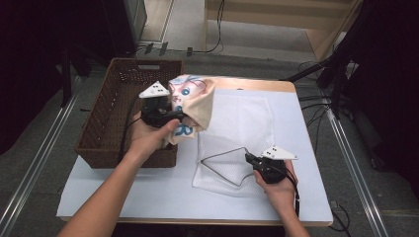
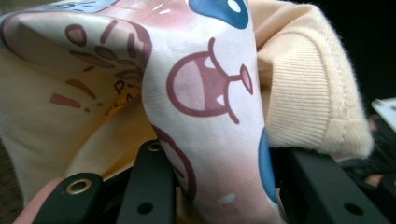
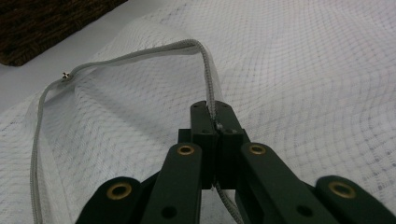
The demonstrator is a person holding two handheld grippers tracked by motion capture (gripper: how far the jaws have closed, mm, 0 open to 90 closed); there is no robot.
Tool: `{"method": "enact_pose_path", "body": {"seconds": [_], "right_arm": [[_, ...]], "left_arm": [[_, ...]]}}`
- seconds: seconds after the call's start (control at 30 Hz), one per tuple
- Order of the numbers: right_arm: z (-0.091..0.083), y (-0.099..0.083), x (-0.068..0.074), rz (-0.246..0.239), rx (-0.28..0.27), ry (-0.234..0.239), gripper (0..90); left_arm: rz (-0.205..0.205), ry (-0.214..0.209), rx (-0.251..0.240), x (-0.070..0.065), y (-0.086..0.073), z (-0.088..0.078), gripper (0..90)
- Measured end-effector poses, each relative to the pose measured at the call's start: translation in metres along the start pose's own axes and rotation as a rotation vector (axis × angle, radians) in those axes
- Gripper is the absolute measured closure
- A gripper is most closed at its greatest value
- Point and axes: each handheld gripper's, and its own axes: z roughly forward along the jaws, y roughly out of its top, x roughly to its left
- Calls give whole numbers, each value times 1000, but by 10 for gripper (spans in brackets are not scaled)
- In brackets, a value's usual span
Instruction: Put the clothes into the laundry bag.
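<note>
My left gripper point(image 1: 174, 117) clamps the cartoon-print shirt point(image 1: 192, 101), lifted beside the basket point(image 1: 106, 111). The mesh bag point(image 1: 237, 123) lies to its right and nearer — my right gripper point(image 1: 250, 159) is pinched shut on the zipper edge point(image 3: 208, 74), holding the mouth open leftward.

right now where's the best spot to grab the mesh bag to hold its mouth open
Grip the raised zipper edge of the mesh bag, coming from the person's side. It arches up off the flat netting, so jaws can close on it, as the right hand-held gripper does. The flat mesh offers no ridge.
</note>
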Motion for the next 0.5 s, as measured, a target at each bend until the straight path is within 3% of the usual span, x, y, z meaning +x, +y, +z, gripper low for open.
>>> {"method": "enact_pose_path", "body": {"seconds": [0.03,0.07,0.1,0.17,0.2,0.23,0.27,0.3,0.4,0.5], "right_arm": [[0,0,0,0,0,0,900],[0,0,0,2,0,2,900],[0,0,0,2,0,2,900],[-1,1,0,7,-3,-1,900],[-1,1,0,7,-3,-1,900],[-1,1,0,6,-3,-2,900],[-1,1,-1,7,-5,-2,900],[-1,1,-1,7,-5,-2,900],[-2,2,-2,10,-9,-1,900],[-4,2,-3,16,-19,3,900]], "left_arm": [[0,0,0,0,0,0,666],[-1,-46,7,-14,0,5,666],[-1,-46,7,-14,0,5,666],[25,-96,25,-38,-3,10,666],[25,-96,25,-38,-3,10,666],[29,-114,22,-47,-5,10,666],[37,-151,29,-63,-8,11,666],[37,-151,29,-63,-8,11,666],[24,-206,17,-88,-20,9,666],[13,-234,17,-95,-31,8,665]]}}
